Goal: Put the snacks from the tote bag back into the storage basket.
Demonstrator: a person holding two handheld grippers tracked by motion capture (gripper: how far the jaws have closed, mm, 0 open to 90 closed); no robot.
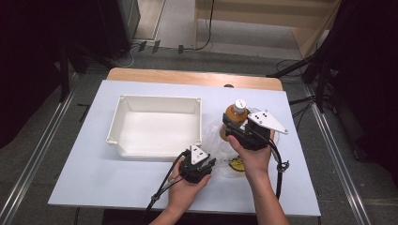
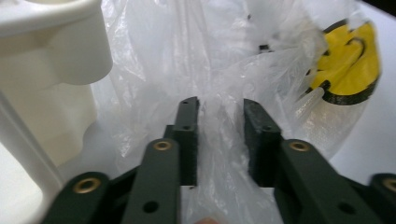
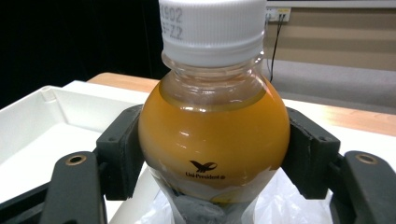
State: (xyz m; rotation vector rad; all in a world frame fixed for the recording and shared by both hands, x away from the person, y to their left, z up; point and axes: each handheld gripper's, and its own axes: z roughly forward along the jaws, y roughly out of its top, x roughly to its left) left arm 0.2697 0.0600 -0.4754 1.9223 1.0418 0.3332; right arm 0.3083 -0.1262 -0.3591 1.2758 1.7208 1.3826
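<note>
- High view: we see the right gripper [image 1: 237, 130] clamped on the orange drink bottle [image 1: 234, 115], which stands upright over the clear plastic bag [image 1: 224, 152] on the white table [image 1: 94, 173], just right of the white tray [image 1: 159, 126]
- Right gripper view: both pads press the bottle's [image 3: 212, 135] round shoulder from either side — white cap [image 3: 212, 28] on top, bag plastic [image 3: 285, 200] bunched beneath its base
- Left gripper view: our left gripper [image 2: 219, 135] has its jaws narrowly parted with a fold of the bag [image 2: 219, 84] standing between them; the pads do not pinch it
- In that view the tray's corner [image 2: 51, 46] sits left of the jaws, and a yellow-and-black print [image 2: 348, 70] on the bag lies upper right
- High view again: the left gripper [image 1: 206, 166] lies low at the bag's near edge, close to the tray's front corner — near the right hand [image 1: 253, 157]
</note>
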